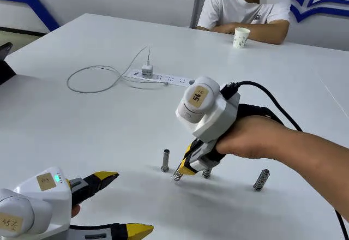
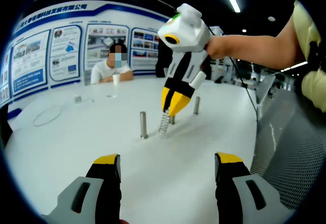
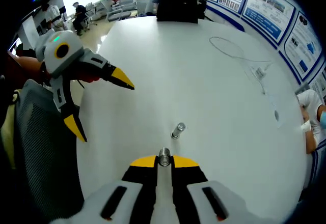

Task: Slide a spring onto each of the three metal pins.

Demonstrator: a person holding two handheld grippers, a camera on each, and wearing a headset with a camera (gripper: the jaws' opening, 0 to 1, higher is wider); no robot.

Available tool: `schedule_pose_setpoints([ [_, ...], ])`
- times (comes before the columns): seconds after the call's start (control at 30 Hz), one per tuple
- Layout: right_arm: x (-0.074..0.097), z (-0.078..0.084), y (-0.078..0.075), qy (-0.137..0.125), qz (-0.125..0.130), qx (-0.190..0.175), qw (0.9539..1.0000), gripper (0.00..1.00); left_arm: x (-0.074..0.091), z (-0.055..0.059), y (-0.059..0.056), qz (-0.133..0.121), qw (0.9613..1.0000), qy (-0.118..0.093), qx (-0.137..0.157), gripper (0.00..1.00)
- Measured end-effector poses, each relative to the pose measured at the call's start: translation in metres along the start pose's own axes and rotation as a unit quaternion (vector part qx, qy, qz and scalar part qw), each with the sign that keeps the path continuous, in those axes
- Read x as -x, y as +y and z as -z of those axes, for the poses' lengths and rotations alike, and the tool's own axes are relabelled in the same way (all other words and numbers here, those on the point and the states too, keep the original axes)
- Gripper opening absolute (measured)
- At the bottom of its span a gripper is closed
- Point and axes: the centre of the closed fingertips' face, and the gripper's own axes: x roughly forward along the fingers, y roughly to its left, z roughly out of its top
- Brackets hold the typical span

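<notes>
A bare metal pin [image 1: 165, 160] stands upright on the white table [image 1: 82, 125]. My right gripper [image 1: 181, 170] points down just right of it, shut on a small spring [image 1: 177, 175] whose lower end is near the tabletop. The right gripper view has the spring [image 3: 164, 158] between my shut jaws and the pin [image 3: 178, 130] just ahead. A second spring [image 1: 206, 172] stands behind the gripper, and a third [image 1: 262, 179] stands upright further right. My left gripper [image 1: 128, 202] waits open and holding nothing at the near left, facing the pin [image 2: 143, 124] and the held spring [image 2: 164, 121].
A white power strip [image 1: 158, 78] with a charger and a looped white cable [image 1: 90, 82] lies mid-table. A paper cup [image 1: 241, 37] stands at the far edge in front of a seated person [image 1: 240, 5]. A black cable [image 1: 272, 101] trails from the right gripper.
</notes>
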Motion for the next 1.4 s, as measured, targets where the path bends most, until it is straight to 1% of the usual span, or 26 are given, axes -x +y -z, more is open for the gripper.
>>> schedule_pose_setpoints([
  [0.43,0.023,-0.006,-0.004,0.017,-0.009,0.012,0.9997,0.12,0.000,0.000,0.000,0.002,1.0000,0.000,-0.002,0.77],
  [0.63,0.034,-0.015,-0.012,0.022,-0.006,0.020,0.9995,0.12,-0.001,-0.001,0.000,0.002,1.0000,0.000,-0.002,0.77],
  [0.8,0.040,-0.024,-0.018,0.024,-0.004,0.028,0.9993,0.12,-0.001,-0.001,-0.001,0.003,1.0000,-0.001,-0.003,0.77],
  [1.0,0.042,-0.035,-0.018,0.025,-0.007,0.037,0.9990,0.12,-0.001,-0.001,0.000,0.002,1.0000,-0.001,-0.002,0.77],
  [1.4,0.035,-0.050,-0.018,0.036,-0.015,0.052,0.9979,0.12,-0.002,-0.003,0.001,0.002,1.0000,-0.003,-0.003,0.77],
])
